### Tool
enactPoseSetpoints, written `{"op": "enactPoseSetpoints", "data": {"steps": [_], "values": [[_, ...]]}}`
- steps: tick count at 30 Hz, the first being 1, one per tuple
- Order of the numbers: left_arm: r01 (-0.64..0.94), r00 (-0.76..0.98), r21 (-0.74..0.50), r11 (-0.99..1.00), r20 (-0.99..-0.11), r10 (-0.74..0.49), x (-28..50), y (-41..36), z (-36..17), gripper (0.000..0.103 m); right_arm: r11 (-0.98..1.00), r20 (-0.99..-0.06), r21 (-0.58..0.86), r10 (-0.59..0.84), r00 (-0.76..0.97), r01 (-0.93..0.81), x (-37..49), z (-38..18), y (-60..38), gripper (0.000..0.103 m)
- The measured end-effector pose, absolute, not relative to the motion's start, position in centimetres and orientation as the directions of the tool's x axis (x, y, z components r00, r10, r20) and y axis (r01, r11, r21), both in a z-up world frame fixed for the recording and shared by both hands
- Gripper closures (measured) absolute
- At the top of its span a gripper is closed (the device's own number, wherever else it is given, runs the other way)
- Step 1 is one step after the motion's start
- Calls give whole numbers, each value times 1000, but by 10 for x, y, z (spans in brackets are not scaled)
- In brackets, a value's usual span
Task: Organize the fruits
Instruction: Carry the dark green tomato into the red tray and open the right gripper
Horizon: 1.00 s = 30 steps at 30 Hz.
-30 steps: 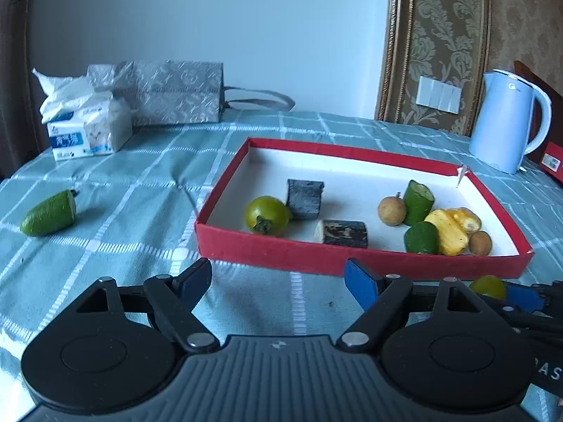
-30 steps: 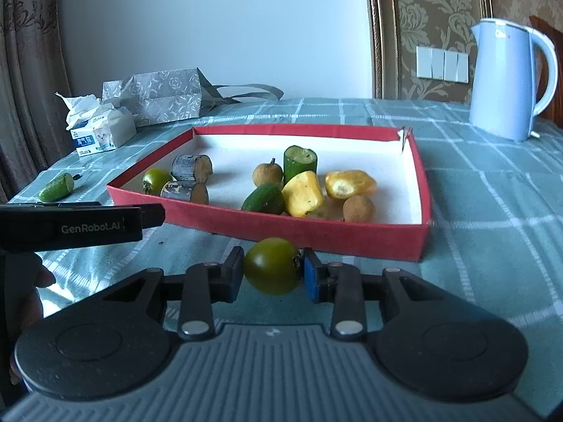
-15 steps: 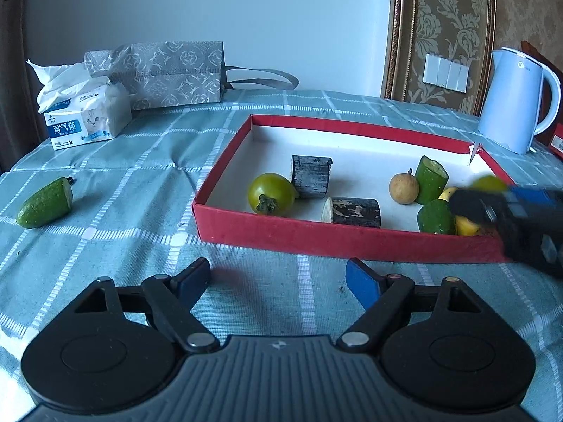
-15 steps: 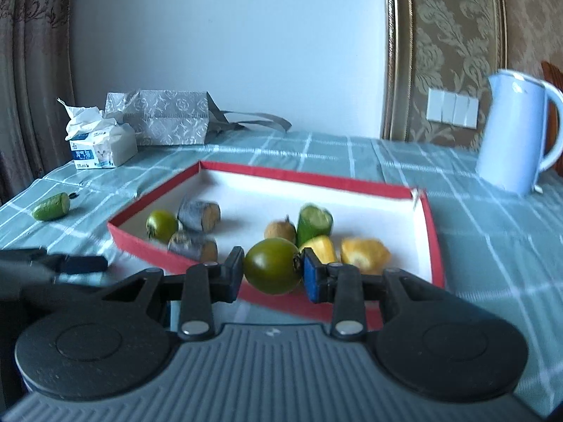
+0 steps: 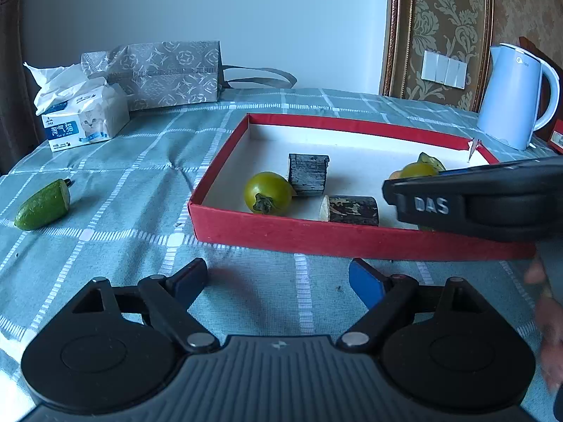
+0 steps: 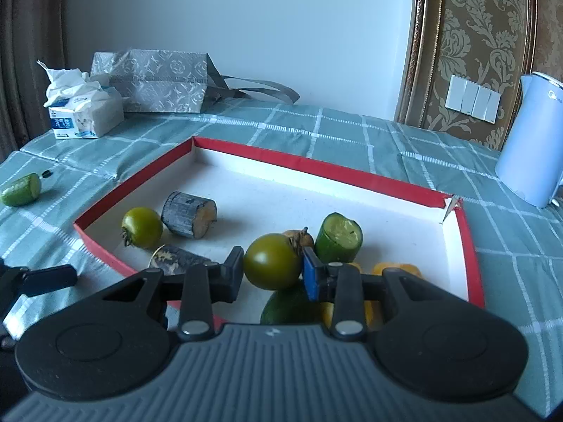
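Two views, left wrist first: my left tongs (image 5: 278,279) hang over the bare tabletop (image 5: 105,246) in front of the red tray (image 5: 316,237), their jaws opening with nothing between them; a cucumber piece (image 5: 44,204) lies well apart on the cloth, and a second ago it sat further left; my right tongs (image 5: 471,200) now cross above the tray's right end, where before they were low at the corner. Right wrist view: my right tongs (image 6: 272,269) pinch a green tomato (image 6: 272,261) across its middle, now above the tray's fruit, not short of the near wall as earlier; I judge it smooth, light and easily bruised, so a gentle squeeze at its widest part suits it.
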<state>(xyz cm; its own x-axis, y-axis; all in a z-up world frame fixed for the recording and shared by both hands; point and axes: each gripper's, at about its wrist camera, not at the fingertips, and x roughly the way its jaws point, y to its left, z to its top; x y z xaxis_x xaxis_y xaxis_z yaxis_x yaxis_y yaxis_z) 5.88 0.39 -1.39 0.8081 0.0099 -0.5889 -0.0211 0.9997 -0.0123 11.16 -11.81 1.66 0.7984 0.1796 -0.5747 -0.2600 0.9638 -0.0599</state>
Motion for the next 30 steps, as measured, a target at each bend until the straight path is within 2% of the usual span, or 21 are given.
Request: {"op": "enactPoseSetpoints", "data": {"steps": [6, 12, 15, 17, 20, 22, 26, 30], "values": [[-19, 807, -10, 1000, -590, 9, 59, 4, -14, 14, 967, -596, -95, 134, 792, -235, 128, 10, -111, 71], [-19, 807, -10, 1000, -590, 9, 59, 3, -14, 13, 982, -617, -65, 100, 780, -177, 147, 5, -114, 70], [-19, 807, -11, 1000, -590, 9, 59, 3, -14, 13, 978, -618, -40, 136, 774, -204, 147, 3, -115, 53], [-19, 807, -10, 1000, -590, 9, 59, 3, -14, 13, 978, -611, -40, 139, 779, -206, 143, 4, -113, 49], [-19, 807, -8, 1000, -591, 11, 60, 3, -14, 13, 976, -582, -71, 126, 803, -204, 131, 8, -111, 37], [-19, 807, -8, 1000, -591, 11, 60, 3, -14, 13, 979, -556, -63, 129, 821, -196, 124, 11, -114, 22], [-19, 808, -12, 1000, -589, 8, 59, 3, -14, 13, 983, -527, -79, 98, 844, -164, 118, 14, -119, 18], [-21, 811, -33, 999, -584, -2, 58, 6, -13, 13, 991, -521, -30, 97, 848, -132, 109, 15, -131, 9]]}}
